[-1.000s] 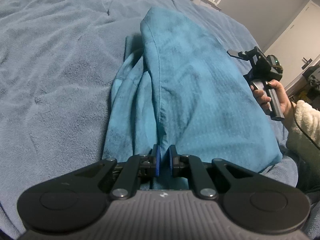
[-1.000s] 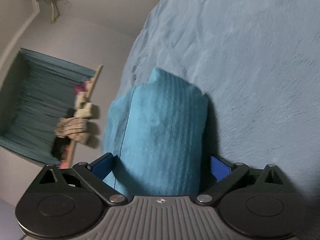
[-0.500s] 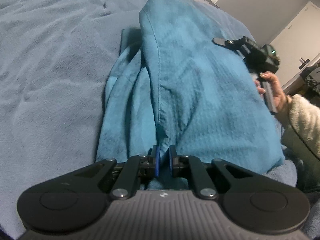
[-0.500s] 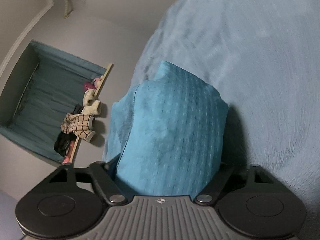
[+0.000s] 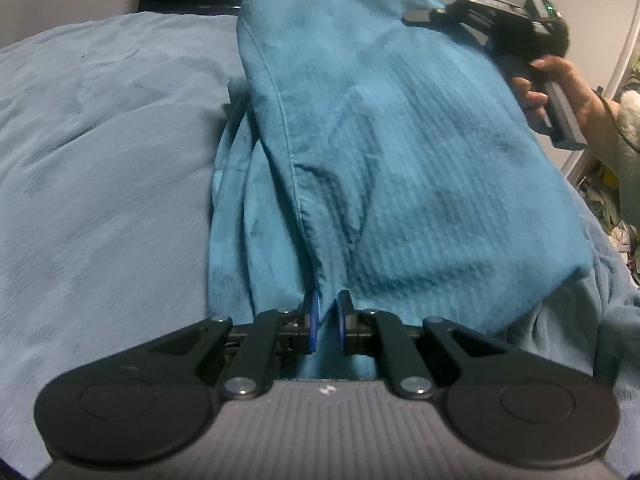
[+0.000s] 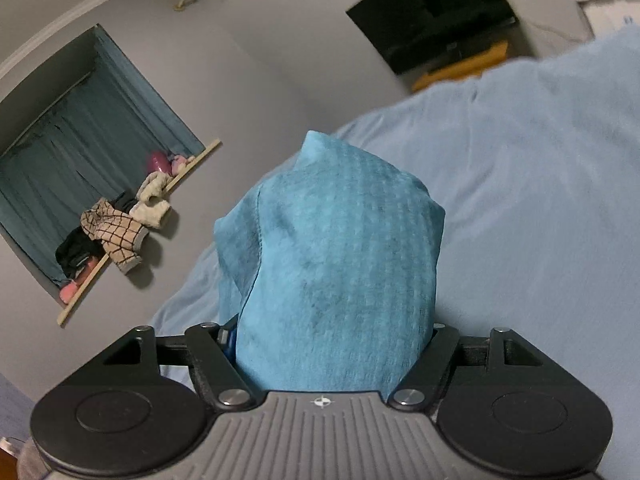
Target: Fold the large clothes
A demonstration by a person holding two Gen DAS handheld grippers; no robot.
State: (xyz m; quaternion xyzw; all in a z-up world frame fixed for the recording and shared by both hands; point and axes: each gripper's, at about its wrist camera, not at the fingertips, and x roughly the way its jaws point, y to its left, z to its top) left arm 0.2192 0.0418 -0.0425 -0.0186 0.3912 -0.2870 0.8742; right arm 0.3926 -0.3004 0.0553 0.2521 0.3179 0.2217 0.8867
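On the bed, over a pale blue blanket (image 5: pixel 100 184), lies the teal garment (image 5: pixel 400 168), a large textured piece lifted at two points and partly raised clear of the bedding. Its left portion hangs in loose vertical folds down to the blanket; a stitched hem runs from the upper edge down toward the left gripper (image 5: pixel 326 322).

Left gripper: jaws together, blue pads clamped on a narrow fold of the teal garment at the hem's lower end. Cloth spreads upward and to the right from this grip.

Right gripper (image 6: pixel 332 344): a thick bunch of the teal garment fills the space between its fingers and rises in front of the camera. Its jaws are opening; a blue pad shows at the left edge of the bunch, the other pad is hidden by cloth. Whether the pads press on the fabric cannot be told. Seen from the left wrist view, this tool sits at the garment's upper right edge, held by the person's right hand (image 5: pixel 560 84) with a pale fleece sleeve (image 5: pixel 628 152) behind it.

Background: a window recess with a teal curtain (image 6: pixel 80 168), mixed clothes (image 6: pixel 120 232) heaped on its sill, and a dark screen (image 6: pixel 436 16) on the wall
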